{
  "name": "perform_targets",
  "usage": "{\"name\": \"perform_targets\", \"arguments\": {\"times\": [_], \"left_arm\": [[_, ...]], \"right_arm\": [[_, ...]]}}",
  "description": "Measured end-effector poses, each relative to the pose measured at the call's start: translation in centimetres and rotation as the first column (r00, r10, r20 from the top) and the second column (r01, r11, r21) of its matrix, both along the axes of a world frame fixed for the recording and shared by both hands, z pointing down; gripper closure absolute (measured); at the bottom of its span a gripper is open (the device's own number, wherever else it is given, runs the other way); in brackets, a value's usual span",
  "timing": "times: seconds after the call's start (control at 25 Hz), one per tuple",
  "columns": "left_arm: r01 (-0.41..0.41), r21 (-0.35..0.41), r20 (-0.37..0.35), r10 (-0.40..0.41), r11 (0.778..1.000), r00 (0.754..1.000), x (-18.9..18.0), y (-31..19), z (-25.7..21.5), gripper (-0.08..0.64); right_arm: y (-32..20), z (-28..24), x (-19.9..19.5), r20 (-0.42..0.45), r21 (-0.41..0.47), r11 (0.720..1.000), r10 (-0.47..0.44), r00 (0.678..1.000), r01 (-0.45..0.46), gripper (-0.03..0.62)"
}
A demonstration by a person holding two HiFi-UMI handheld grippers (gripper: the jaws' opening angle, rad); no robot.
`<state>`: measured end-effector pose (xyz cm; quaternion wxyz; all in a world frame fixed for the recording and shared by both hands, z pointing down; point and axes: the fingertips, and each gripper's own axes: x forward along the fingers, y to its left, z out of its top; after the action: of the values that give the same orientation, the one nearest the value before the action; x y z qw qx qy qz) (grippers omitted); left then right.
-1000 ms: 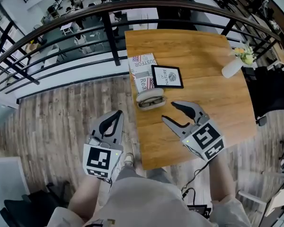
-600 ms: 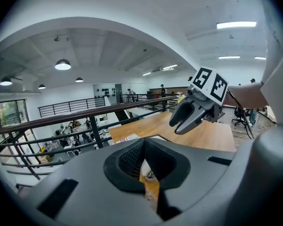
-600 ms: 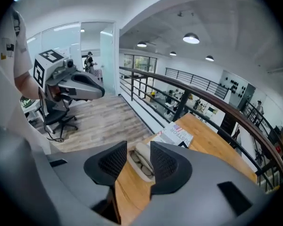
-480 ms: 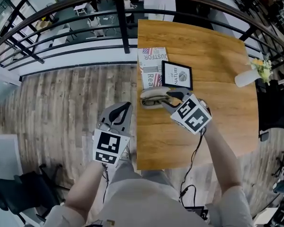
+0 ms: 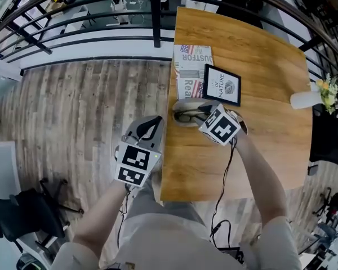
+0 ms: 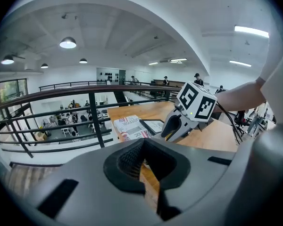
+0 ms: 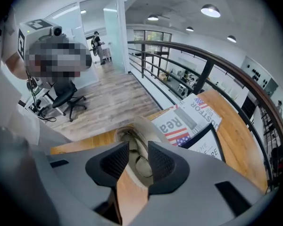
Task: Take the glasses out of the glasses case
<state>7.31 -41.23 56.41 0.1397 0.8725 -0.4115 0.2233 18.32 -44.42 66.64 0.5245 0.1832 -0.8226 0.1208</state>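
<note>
Wooden table [image 5: 259, 151] has bare room at its near end and right side. Off its left edge, the left gripper [image 5: 154, 121] hangs with jaws together. The right gripper [image 5: 200, 112] has its jaws closing around the glasses [image 7: 140, 166], which lie in the open glasses case [image 7: 146, 128] by that edge. A magazine [image 5: 192, 69] and a framed picture [image 5: 222, 85] sit just behind it.

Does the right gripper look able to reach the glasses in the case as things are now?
Probably yes. The glasses case lies open, nothing covers the glasses, and they show in the gap between the fingers of the right gripper, which are closing. Whether they touch yet I cannot tell.
</note>
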Motion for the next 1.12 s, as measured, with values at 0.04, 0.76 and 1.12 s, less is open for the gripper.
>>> {"name": "perform_targets", "arguments": {"times": [0.04,0.76,1.12], "left_arm": [[-0.001,-0.011,-0.001,0.001,1.000,1.000,0.0,-0.2,0.6,0.546],[0.012,-0.147,-0.046,-0.019,0.989,0.999,-1.7,-0.2,5.8,0.546],[0.022,-0.152,-0.045,-0.029,0.988,0.999,-2.4,0.0,6.0,0.545]], "right_arm": [[-0.2,0.9,-0.2,-0.009,-0.012,1.000,-0.003,1.000,0.003,0.445],[-2.0,9.3,-0.8,-0.241,0.046,0.992,-0.103,0.965,0.117,0.476],[-1.9,8.2,-0.4,-0.240,0.092,0.990,-0.081,0.967,0.106,0.531]]}}
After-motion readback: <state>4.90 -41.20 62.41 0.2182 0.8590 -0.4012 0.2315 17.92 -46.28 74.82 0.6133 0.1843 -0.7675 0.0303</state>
